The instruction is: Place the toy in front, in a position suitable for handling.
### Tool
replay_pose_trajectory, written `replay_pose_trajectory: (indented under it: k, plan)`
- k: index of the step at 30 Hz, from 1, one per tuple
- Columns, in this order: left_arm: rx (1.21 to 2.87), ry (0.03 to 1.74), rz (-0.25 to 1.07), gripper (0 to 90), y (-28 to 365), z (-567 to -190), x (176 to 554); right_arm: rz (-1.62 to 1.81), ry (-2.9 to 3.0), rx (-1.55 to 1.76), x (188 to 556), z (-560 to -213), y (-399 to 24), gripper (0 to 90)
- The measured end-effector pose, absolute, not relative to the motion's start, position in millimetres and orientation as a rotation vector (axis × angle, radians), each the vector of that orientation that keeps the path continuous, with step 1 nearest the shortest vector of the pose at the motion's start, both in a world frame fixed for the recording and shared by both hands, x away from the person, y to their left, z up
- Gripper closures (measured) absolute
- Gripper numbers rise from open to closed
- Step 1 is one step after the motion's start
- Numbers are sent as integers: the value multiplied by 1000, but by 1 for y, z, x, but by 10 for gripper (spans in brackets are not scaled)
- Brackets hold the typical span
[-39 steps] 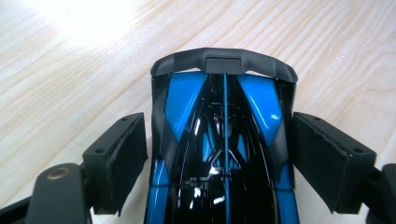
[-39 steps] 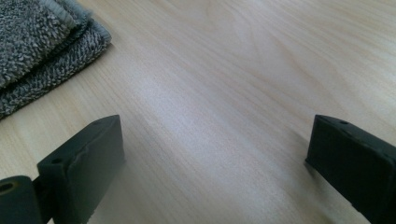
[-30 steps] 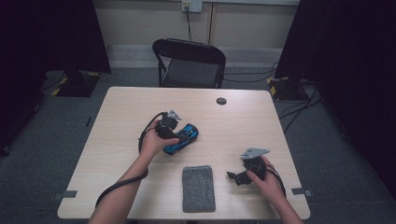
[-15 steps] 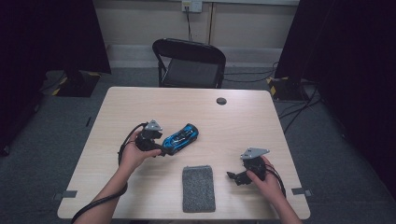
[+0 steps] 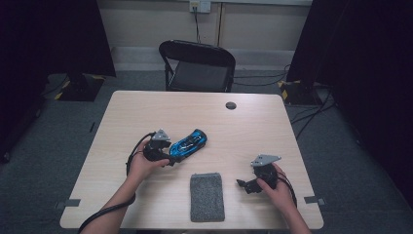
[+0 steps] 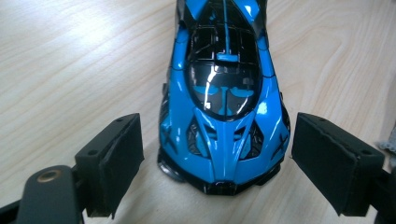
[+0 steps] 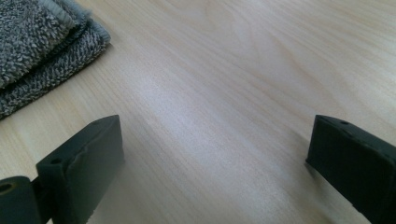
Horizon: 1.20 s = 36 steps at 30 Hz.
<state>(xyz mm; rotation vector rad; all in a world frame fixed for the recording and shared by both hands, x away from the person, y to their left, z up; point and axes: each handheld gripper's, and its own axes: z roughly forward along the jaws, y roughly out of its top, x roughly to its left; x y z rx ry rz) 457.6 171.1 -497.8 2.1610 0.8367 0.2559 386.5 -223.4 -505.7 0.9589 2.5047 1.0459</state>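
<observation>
On the pale wooden table point(image 5: 122, 122), a glossy blue-and-black toy car point(image 6: 224, 98) sat between the left gripper's point(image 6: 212, 163) wide-open, empty jaws; closing off-centre could have skidded it. Right gripper point(image 7: 210, 163) gaped empty.

Toy car point(image 6: 224, 102): glossy blue and black plastic-looking body, smooth, with bright reflections on the canopy. Table point(image 5: 272, 131): pale wood-grain top, smooth, satin sheen. Folded cloth point(image 5: 206, 196): grey, rough looped weave, matt. Left tongs point(image 6: 219, 163): matt black pads point(image 6: 112, 161), slightly textured.
</observation>
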Motion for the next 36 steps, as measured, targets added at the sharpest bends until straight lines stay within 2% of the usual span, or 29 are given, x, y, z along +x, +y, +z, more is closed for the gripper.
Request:
replay_pose_trajectory:
  k: [13, 18, 21, 23, 24, 27, 29, 31, 36]
  plan:
    - [2203, 802, 331, 156, 161, -506, 461, 1033, 2479, 999, 384, -506, -222, 26]
    - [2205, 810, 321, 141, 160, -506, 461, 1024, 2459, 1030, 382, -506, -221, 27]
    - [2224, 848, 325, 35, 159, -507, 463, 1021, 2446, 1049, 381, -506, -220, 32]
    - [2232, 854, 334, 0, 159, -507, 464, 1021, 2439, 1061, 379, -505, -220, 39]
    - [2231, 854, 334, 0, 159, -507, 464, 1021, 2432, 1066, 378, -505, -220, 51]
    - [2228, 858, 328, 0, 159, -507, 463, 1044, 2413, 1069, 374, -504, -221, 161]
    - [2225, 860, 327, 1, 159, -508, 463, 1036, 2415, 1073, 373, -503, -222, 168]
    - [2226, 860, 326, 1, 159, -508, 463, 1023, 2427, 1072, 371, -501, -222, 214]
    - [2217, 859, 332, 20, 160, -507, 463, 1051, 2450, 1029, 365, -493, -216, 226]
